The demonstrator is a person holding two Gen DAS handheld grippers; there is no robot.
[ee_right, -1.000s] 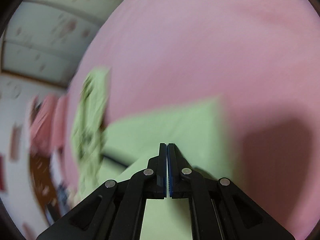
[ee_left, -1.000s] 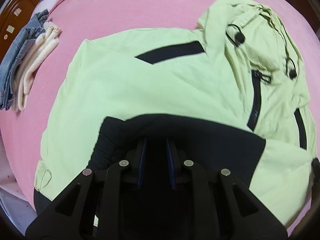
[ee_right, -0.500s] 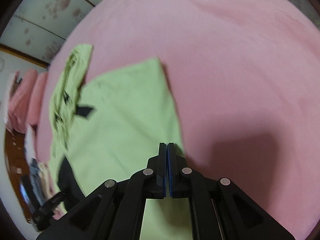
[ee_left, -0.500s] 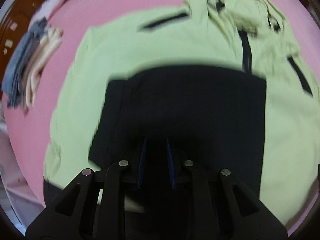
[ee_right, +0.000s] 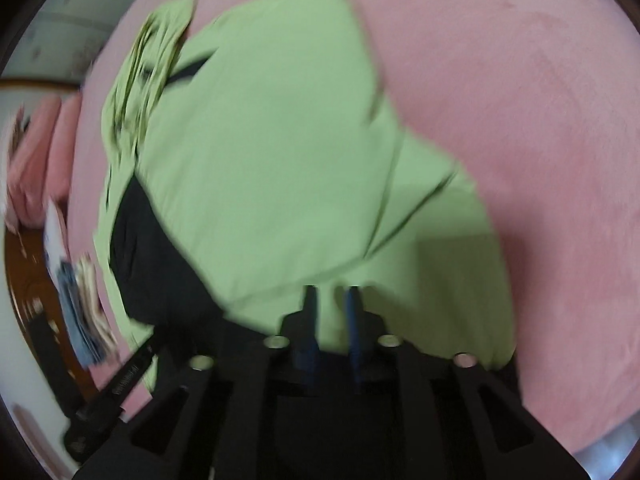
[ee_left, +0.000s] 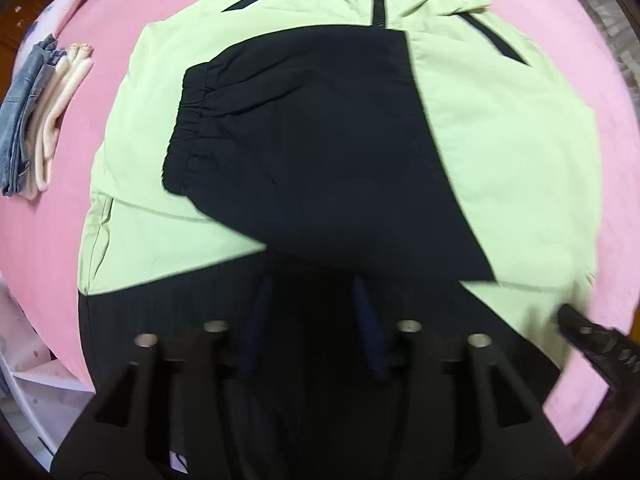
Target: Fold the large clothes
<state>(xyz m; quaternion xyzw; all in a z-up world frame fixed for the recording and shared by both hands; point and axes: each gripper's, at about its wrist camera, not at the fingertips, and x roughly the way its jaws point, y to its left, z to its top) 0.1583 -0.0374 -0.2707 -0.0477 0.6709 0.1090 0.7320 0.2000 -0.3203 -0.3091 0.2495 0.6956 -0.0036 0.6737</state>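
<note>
The lime-green hooded jacket [ee_left: 500,128] lies flat across the pink bedspread [ee_left: 112,8], black sleeve [ee_left: 320,152] folded over its chest, hood at the far end. The left gripper [ee_left: 314,308] hovers over the near black hem, jaws well apart, nothing between them. The right gripper [ee_right: 332,312] shows a narrow gap above green fabric, empty too. That thin, slick shell looks light and floppy; best pinched at the hem corners or the elastic cuff [ee_left: 188,132].
</note>
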